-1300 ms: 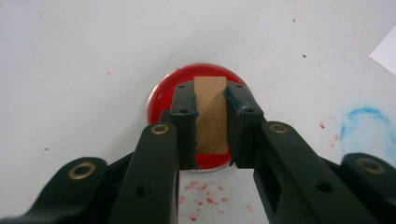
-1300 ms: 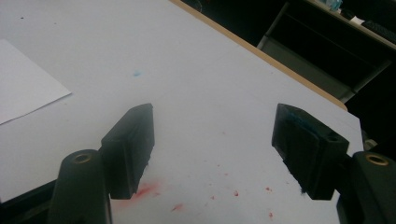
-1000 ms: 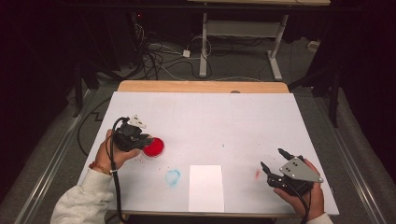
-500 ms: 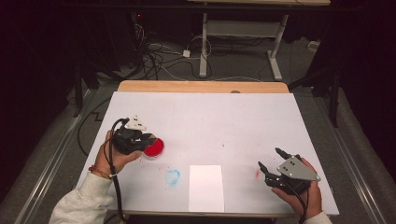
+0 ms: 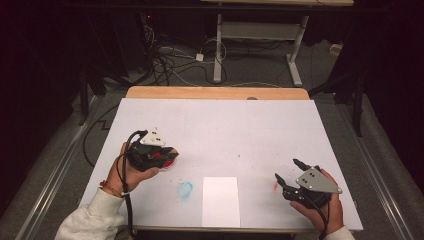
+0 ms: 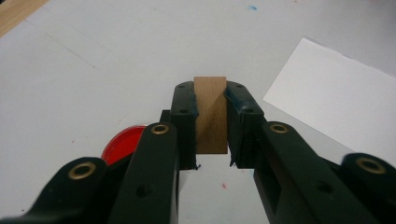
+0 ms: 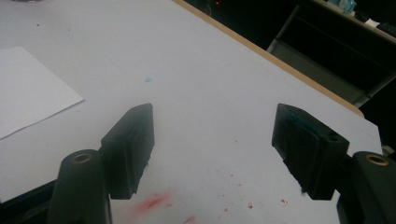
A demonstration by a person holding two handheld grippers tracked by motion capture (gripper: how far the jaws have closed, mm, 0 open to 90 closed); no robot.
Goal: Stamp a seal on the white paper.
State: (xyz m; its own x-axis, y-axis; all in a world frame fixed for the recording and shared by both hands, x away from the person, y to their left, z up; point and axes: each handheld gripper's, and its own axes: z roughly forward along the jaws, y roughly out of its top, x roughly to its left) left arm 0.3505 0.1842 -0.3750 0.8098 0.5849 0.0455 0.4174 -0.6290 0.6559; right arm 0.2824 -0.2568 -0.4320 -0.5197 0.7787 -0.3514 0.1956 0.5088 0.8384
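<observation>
High view first: my left tool (image 5: 162, 156) has come up and drifted a little toward the counter's (image 5: 220, 125) middle since a second ago, so it now covers most of the red pad (image 5: 170, 162) it stood beside; I judge the block is inked and being carried toward the white sheet (image 5: 220, 200). My right tool (image 5: 289, 172) has not moved. Left gripper view: the jaws pinch a small wooden block (image 6: 211, 114), its long axis running straight ahead between them and pointing toward the sheet, which lies ahead and to the right. Right gripper view: the right tool's jaws stand spread and empty over red smears (image 7: 152, 203).
</observation>
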